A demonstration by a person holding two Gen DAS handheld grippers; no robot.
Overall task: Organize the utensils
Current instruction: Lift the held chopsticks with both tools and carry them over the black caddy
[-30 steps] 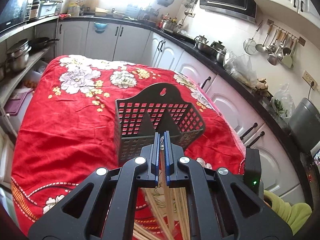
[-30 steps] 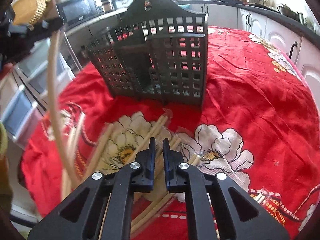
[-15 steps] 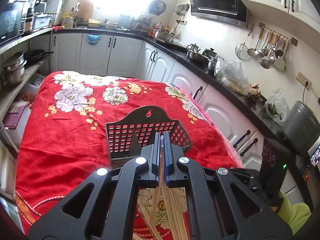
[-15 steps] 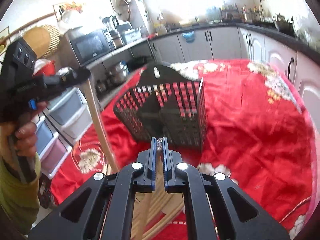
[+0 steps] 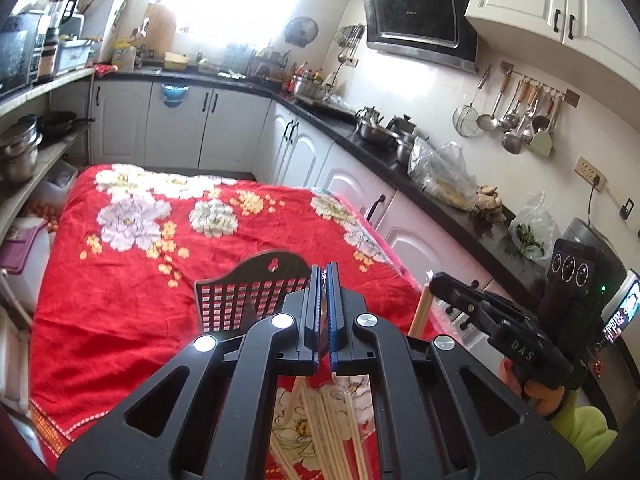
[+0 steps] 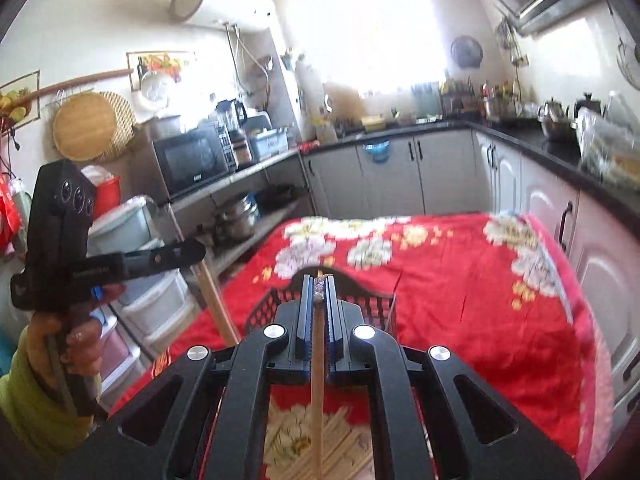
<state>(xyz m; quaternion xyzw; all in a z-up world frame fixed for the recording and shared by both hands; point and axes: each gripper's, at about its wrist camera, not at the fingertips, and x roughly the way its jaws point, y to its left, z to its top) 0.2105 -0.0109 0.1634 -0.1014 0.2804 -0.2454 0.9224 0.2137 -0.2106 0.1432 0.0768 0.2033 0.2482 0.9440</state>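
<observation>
From the left wrist camera, the left gripper has its jaws pressed together on a chopstick that hangs below them, above the loose chopsticks at the near edge of the red flowered cloth — the black utensil basket stands just beyond. From the right wrist camera, the right gripper pinches another chopstick that runs straight down between its jaws over the same pile, the basket right behind its tips — to the left, the other gripper holds its stick over the cloth's left edge.
</observation>
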